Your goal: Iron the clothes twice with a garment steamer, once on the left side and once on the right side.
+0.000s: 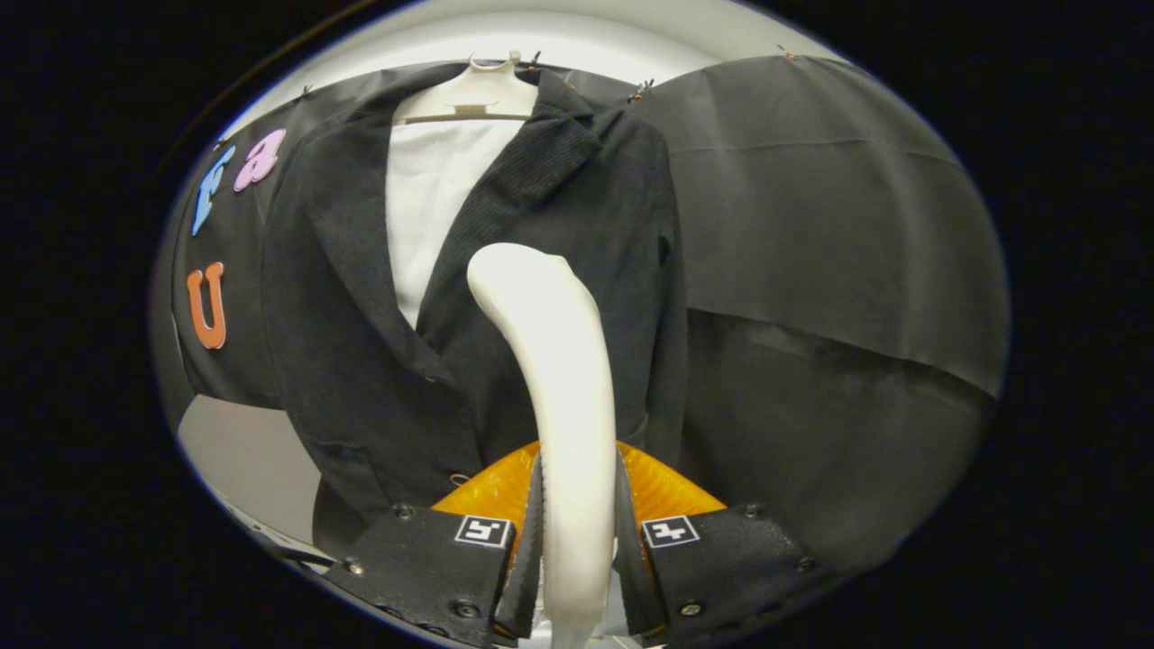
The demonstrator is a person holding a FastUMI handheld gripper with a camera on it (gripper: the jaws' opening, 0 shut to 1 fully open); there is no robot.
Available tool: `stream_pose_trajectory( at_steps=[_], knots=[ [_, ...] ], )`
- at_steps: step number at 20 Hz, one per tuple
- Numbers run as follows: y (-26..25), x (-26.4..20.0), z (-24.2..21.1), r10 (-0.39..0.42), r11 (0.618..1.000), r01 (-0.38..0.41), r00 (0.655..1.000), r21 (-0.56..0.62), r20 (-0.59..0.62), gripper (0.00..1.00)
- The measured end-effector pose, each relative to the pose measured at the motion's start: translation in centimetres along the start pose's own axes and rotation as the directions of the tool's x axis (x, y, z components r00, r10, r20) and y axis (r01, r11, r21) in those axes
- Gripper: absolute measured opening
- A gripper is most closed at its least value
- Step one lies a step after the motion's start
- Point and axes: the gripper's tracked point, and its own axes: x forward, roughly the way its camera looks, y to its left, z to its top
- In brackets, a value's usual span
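The garment steamer (563,379) stands in the lower centre of the frame, a cream-white curved body that rises from between the fingers and bends over to the left at its rounded top. The tool (577,532) is pinching it: both fingers press against the sides of the handle, one on each flank, with no gap to be seen between pad and plastic. An orange ribbed part (672,491) shows just behind the fingers on either side of the handle; what it belongs to cannot be told.

Directly beyond the steamer, filling the centre and left of centre of the frame, hangs a dark jacket (361,361) with wide lapels. The steamer's head lies in front of the jacket's right front panel, just below the lapel; whether it touches the cloth cannot be told. Between the open lapels shows a white inner garment (433,207), running from the collar down to a point where the fronts meet. A small button (458,479) sits low on the jacket near the left finger.

At the upper centre of the frame the jacket hangs on a pale hanger (478,95).

Black cloth (829,225) covers the booth's wall to the right of the jacket, with a fold running across it. In the lower left of the frame, a pale grey surface (248,460) shows below the cloth.
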Motion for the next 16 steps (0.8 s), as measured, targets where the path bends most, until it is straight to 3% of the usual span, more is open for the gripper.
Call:
stream_pose_trajectory(
  at_steps=[16],
  knots=[
    [0.3, 0.9, -7.7, 0.013, 0.999, -0.017, 0.995, -0.036, -0.103, 0.40]
  ],
)
